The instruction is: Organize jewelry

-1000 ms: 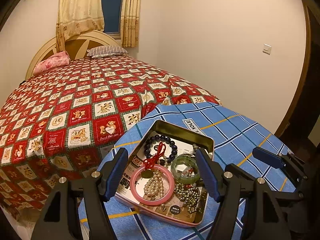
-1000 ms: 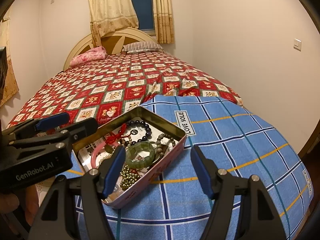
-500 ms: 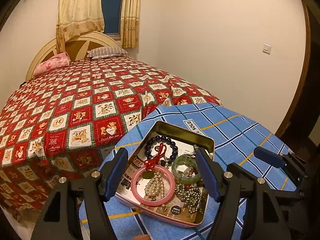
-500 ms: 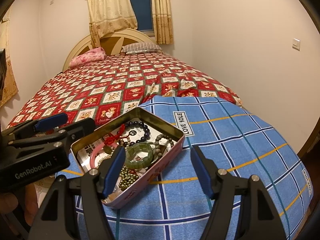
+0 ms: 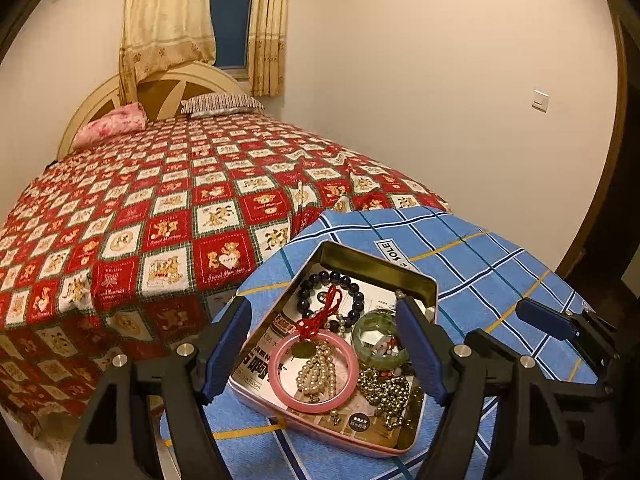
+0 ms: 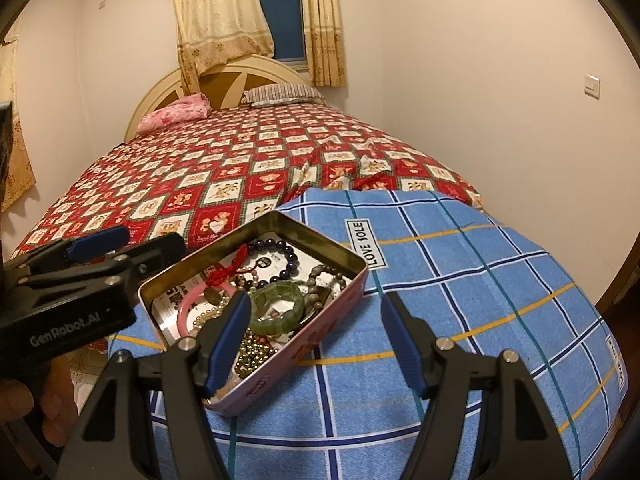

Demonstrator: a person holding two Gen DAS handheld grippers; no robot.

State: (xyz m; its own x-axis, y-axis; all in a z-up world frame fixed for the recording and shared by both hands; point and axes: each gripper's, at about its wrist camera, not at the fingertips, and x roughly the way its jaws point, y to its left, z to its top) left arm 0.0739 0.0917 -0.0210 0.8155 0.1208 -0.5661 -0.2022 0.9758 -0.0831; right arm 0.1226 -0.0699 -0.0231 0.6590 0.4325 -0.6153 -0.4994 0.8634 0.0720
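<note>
— Reading anything? "LOVE SOLE" on the blue cloth point(image 6: 460, 280), "GenRobot.AI" on the left gripper point(image 6: 120, 252).
— Fingers? Both spread wide, empty; right gripper point(image 6: 316, 340) hovers beside the jewelry tin point(image 5: 384, 268).

Both the left gripper point(image 5: 324, 344) and the right gripper point(image 6: 314, 340) have black frames, blue ribbed finger pads point(image 5: 420, 350), silver screws; "GenRobot.AI" marks the left one's body.

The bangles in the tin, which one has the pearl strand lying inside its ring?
The pink bangle, at the near left of the tin: the pearls lie inside it. The green bangle beside it rings only paper.
</note>
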